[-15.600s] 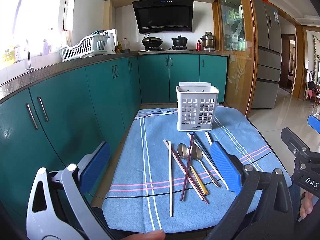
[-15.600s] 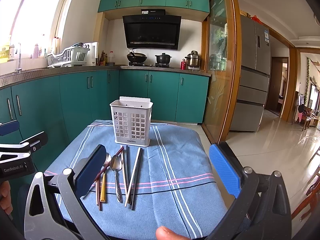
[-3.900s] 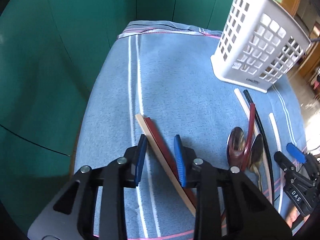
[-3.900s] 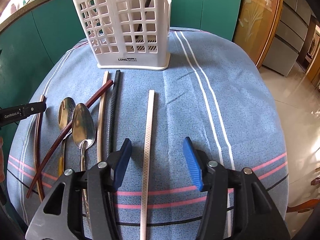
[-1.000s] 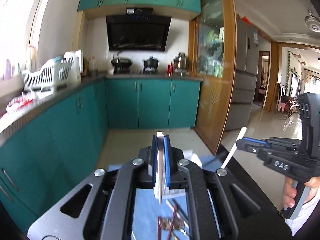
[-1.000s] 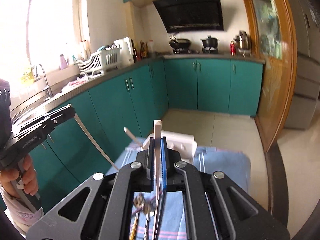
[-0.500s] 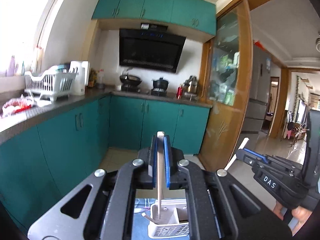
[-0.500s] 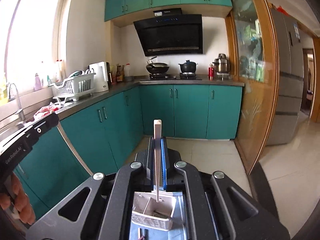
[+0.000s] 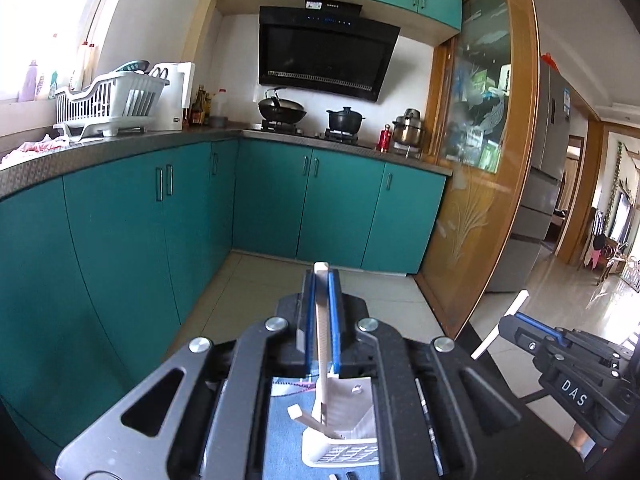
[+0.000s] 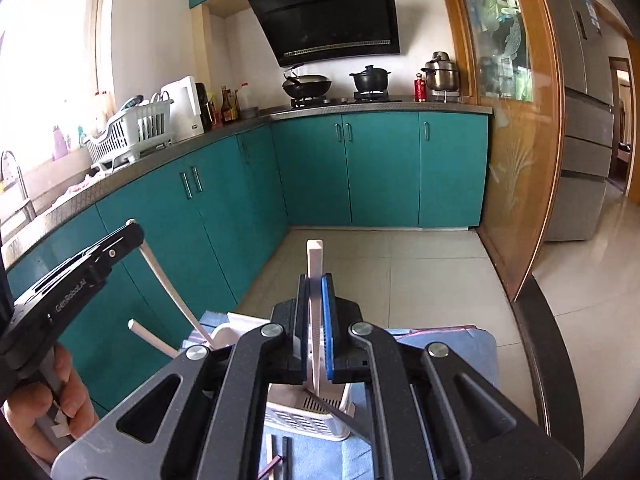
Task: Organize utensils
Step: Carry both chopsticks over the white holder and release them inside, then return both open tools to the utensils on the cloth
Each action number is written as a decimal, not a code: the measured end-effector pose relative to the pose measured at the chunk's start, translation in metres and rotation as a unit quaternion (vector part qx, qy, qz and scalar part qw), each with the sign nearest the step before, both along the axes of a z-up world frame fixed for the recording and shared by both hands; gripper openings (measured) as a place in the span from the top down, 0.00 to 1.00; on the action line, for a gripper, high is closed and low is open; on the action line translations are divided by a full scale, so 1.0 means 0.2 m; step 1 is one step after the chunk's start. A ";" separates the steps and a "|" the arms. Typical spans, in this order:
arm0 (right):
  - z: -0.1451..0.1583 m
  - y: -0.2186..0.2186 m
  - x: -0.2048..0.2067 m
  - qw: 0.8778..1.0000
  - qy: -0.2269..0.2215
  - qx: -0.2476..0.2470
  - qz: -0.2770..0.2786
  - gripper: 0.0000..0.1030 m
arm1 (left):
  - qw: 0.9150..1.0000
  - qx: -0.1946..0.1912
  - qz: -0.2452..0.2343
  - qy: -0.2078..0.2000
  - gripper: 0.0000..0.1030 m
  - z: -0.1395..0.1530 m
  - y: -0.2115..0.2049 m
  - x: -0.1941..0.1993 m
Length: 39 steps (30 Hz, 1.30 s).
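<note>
Teal kitchen cabinets and a tiled floor fill the background; low in both views is the worktop under a blue cloth (image 9: 288, 432) carrying the white utensil basket (image 9: 352, 432). Left gripper (image 9: 322, 320): pads pressed together, pinching a pale chopstick (image 9: 322, 360) near its top end. Long axis nearly upright, lower end inside the basket mouth or just over it; the gripper body hides the exact tip. Another pale chopstick (image 9: 306, 418) already leans in the basket, tilted left. Right gripper (image 10: 316, 328): also clamped, on a white chopstick (image 10: 315, 264) held about vertical, lower end dropping into the basket (image 10: 308, 416) directly below. A dark chopstick (image 10: 340, 420) lies slanted across that basket's opening. Loose utensils (image 10: 278, 460) lie on the cloth in front, only their ends visible.

Key relation: the basket sits straight beneath both grippers, and both sticks point down along their long axes into it. Neither gripper looks clearly nearer. Likely next step is a release, letting each stick drop; the slanted dark chopstick could deflect the right one.
</note>
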State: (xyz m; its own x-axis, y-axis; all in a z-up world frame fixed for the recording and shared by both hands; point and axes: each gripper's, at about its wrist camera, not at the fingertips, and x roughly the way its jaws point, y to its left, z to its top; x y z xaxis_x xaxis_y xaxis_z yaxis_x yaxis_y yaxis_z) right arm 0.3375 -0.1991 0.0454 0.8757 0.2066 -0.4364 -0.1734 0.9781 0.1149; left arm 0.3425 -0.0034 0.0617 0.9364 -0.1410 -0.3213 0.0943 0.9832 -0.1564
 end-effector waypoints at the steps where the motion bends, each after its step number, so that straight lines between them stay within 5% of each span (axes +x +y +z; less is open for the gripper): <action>1: 0.00 0.00 -0.01 1.000 0.000 -0.004 0.001 0.94 | 1.000 0.005 0.000 0.002 0.94 -0.01 -0.01 0.00; 4: 0.00 -0.01 -0.05 1.000 -0.005 -0.015 -0.004 0.90 | 1.000 0.023 0.004 -0.009 0.87 0.00 -0.03 -0.06; 7: 0.05 -0.04 -0.12 1.000 -0.027 -0.008 -0.006 0.71 | 0.999 0.017 0.001 -0.032 0.71 0.06 -0.01 -0.17; 11: 0.17 -0.12 -0.30 0.998 -0.055 0.024 0.009 0.70 | 0.998 0.004 -0.012 -0.058 0.68 0.18 0.03 -0.36; 15: 0.26 -0.21 -0.60 0.995 -0.081 0.049 0.025 0.69 | 0.997 0.020 -0.002 -0.073 0.53 0.19 0.13 -0.65; 18: 0.18 -0.24 -0.78 0.996 -0.061 0.051 0.047 0.69 | 0.998 0.046 0.013 -0.030 0.53 0.02 0.21 -0.78; 20: 0.01 -0.22 -0.82 0.996 -0.012 0.051 0.076 0.69 | 0.998 0.051 0.011 0.034 0.53 -0.17 0.26 -0.79; 23: -0.34 -0.16 -0.75 0.989 0.085 0.060 0.109 0.69 | 0.984 0.054 0.005 0.168 0.56 -0.57 0.28 -0.73; 25: -0.61 -0.11 -0.66 0.978 0.178 0.062 0.089 0.69 | 0.974 0.054 0.000 0.219 0.62 -0.72 0.26 -0.73; 30: -0.91 0.01 -0.58 0.961 0.259 0.038 0.087 0.69 | 0.962 0.067 -0.029 0.263 0.61 -0.87 0.18 -0.75; 39: -1.04 0.17 -0.43 0.954 0.288 -0.036 0.075 0.77 | 0.955 0.064 -0.033 0.288 0.56 -0.96 0.15 -0.74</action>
